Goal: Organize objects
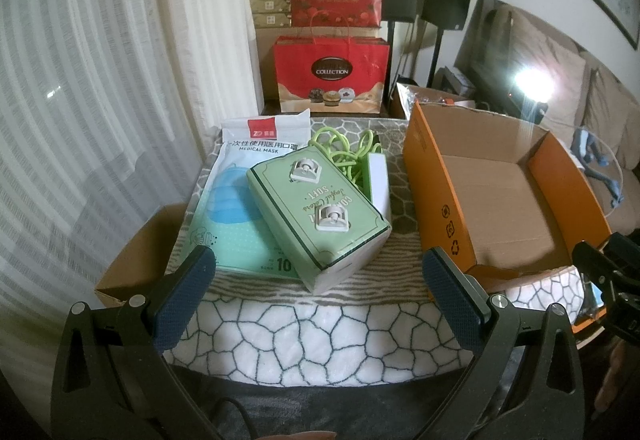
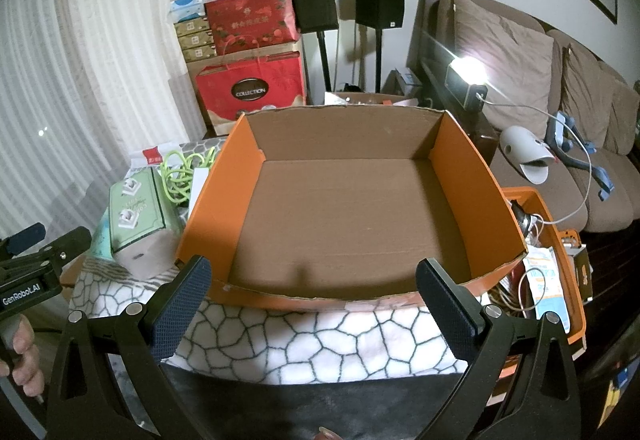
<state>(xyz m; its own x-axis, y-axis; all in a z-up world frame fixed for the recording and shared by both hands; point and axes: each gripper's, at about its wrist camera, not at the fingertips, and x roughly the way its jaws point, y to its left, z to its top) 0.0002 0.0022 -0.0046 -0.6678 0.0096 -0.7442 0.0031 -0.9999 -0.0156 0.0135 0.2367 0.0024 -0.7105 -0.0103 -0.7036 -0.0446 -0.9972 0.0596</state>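
While nothing has yet gone into the orange cardboard box (image 2: 352, 208), which stands bare-floored on the right side of the blanket-covered worktop (image 1: 320, 332), the things to be sorted lie in a heap just to its left. A green tissue pack (image 1: 320, 216) rests tilted across a flat bag of medical masks (image 1: 240, 200), with two small white hooks, one (image 1: 306, 170) toward its far end and one (image 1: 333, 219) nearer its near end, sitting loose on its top face. Behind it a tangle of green cable (image 1: 348, 152) runs to a white plug block (image 1: 378, 180).

The left tool (image 1: 320, 304) hangs over the near edge of the worktop with its blue pads spread wide and nothing between them, facing the tissue pack. The right tool (image 2: 312, 304) is likewise spread and empty, facing the box's near wall.

The likeliest slip is with the hooks. If the tissue pack is lifted first or tipped, both would probably slide off onto the blanket or over the edge. The pack looks soft and bulky, so a squeeze may crush it rather than hold it, and dragging it could pull the slippery mask bag along underneath. The cable loops might snag a finger or trail over the box wall. The box's near wall is torn and low and might buckle or shift if bumped. Behind, red gift bags (image 1: 332, 74) stand clear of the work.
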